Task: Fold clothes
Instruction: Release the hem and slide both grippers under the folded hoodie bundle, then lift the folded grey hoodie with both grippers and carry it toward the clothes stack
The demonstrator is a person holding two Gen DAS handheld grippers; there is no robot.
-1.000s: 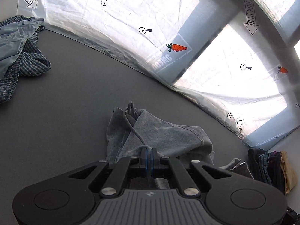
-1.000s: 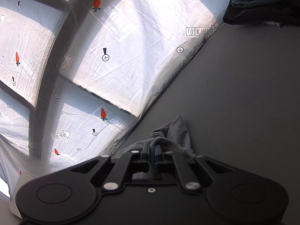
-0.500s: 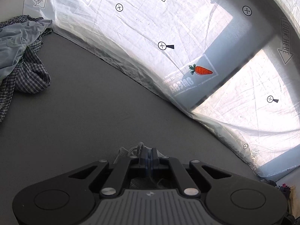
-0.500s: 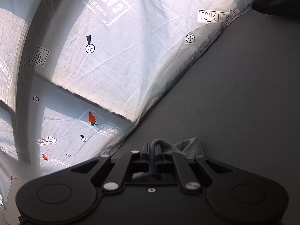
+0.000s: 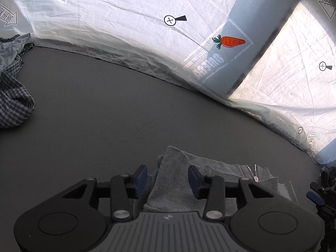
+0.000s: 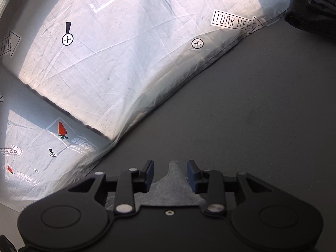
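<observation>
Dark grey felt covers the table [image 5: 117,113] under both my tongs. My left gripper [image 5: 167,179] stands wide, its blue pads apart on either side of a raised fold of the grey garment [image 5: 172,180], not pinching it. That garment lies flat on the felt right at the tongs, spreading to the right, where a zipper pull [image 5: 255,175] shows on its upper layer. My right gripper [image 6: 170,173] is wide too, with a pointed corner of the same grey garment [image 6: 174,180] poking up between the pads and touching neither.

Ahead of both tongs the felt runs bare up to the far edge, where a crumpled white printed sheet [image 5: 130,21] rises as a backdrop, marked with carrots, crosshairs and arrows. On my left a heap of checked and pale blue clothes [image 5: 12,96] sits at the table's far left side, well apart from the garment. On my right a dark stack of folded clothes [image 6: 313,4] fills the far corner, also well apart.
</observation>
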